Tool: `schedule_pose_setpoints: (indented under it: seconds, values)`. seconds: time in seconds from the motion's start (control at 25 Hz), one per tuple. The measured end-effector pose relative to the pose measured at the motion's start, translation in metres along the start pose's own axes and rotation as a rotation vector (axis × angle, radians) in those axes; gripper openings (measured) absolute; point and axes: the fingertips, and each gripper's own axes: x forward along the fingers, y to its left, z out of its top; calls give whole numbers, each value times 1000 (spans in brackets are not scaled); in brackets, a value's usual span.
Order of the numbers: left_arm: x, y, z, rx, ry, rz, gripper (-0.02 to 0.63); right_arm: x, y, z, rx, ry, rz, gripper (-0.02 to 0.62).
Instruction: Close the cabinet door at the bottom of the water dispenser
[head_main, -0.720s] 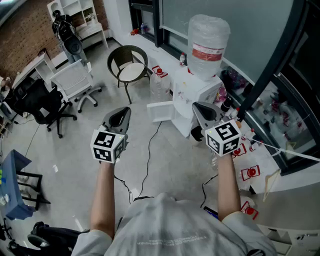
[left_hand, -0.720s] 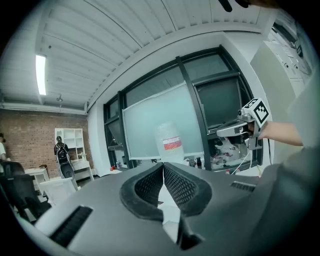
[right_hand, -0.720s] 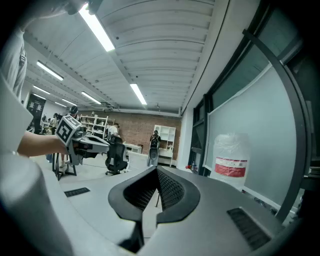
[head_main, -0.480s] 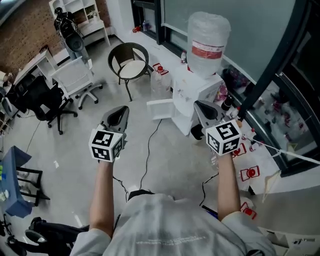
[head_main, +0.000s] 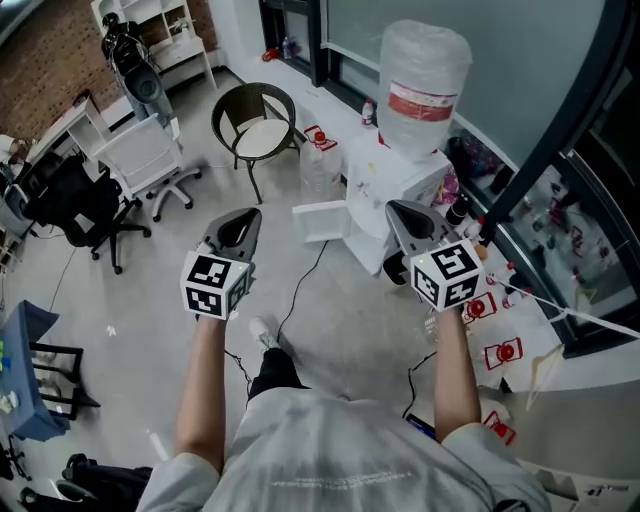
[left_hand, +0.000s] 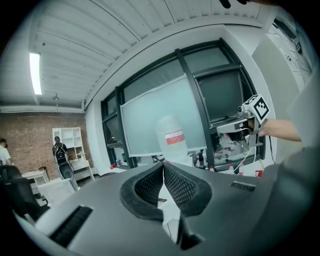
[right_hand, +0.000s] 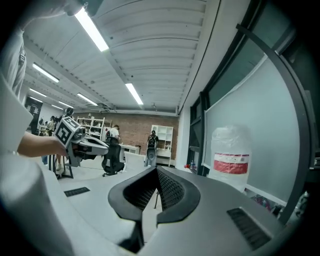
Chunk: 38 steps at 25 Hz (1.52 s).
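Observation:
The white water dispenser (head_main: 392, 185) stands by the window with a large clear bottle (head_main: 424, 82) on top. Its bottom cabinet door (head_main: 321, 222) hangs open, swung out to the left. My left gripper (head_main: 250, 216) is held in the air left of the door, apart from it, jaws shut and empty. My right gripper (head_main: 394, 209) hovers in front of the dispenser, shut on nothing. In the left gripper view the shut jaws (left_hand: 163, 165) point toward the bottle (left_hand: 172, 140). The right gripper view shows its pads (right_hand: 156, 171) meeting, with the bottle (right_hand: 230, 156) at the right.
A round black chair (head_main: 257, 124) and a clear jug (head_main: 315, 172) stand left of the dispenser. Office chairs (head_main: 148, 160) sit further left. A black cable (head_main: 294, 312) runs across the floor. Red-marked cards (head_main: 500, 350) lie on the right. My shoe (head_main: 264, 330) shows below.
The person has stepped forward, and a shoe and leg now show on the floor. Both grippers have stayed in about the same places, still shut.

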Motion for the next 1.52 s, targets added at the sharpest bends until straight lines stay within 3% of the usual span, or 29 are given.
schedule_pose_setpoints:
  seconds: [0.12,0.24,0.32,0.52,0.68,0.88,1.12,1.28,1.44,1.52]
  values:
    - [24,38,-6,23,-18,19,20,39,-9,1,9,2,-14,23]
    - [49,93,-4,36,-95,63,18,91,-13,5,-6,18,-27,23]
    - [68,127,-7,25,-121,44,18,127,-15,10,-36,27,-51,23]
    - [124,184,-32,52,-74,-51,18,201,-20,0,-76,83,-81,23]
    - [171,231,-55,26,-45,-95,18,265,-25,-15,-39,124,-74,23]
    - [238,259,-120,12,50,-186,18,344,-46,-47,64,130,-83,23]
    - [329,298,-226,-28,146,-250,18,444,-72,-130,162,173,-127,23]
    - [396,316,-307,-112,216,-286,20,495,-82,-219,176,281,-126,23]
    - [442,297,-400,-184,309,-360,21,522,-82,-314,201,402,-80,23]
    - [457,275,-449,-245,372,-387,86,528,-80,-357,213,431,-72,23]
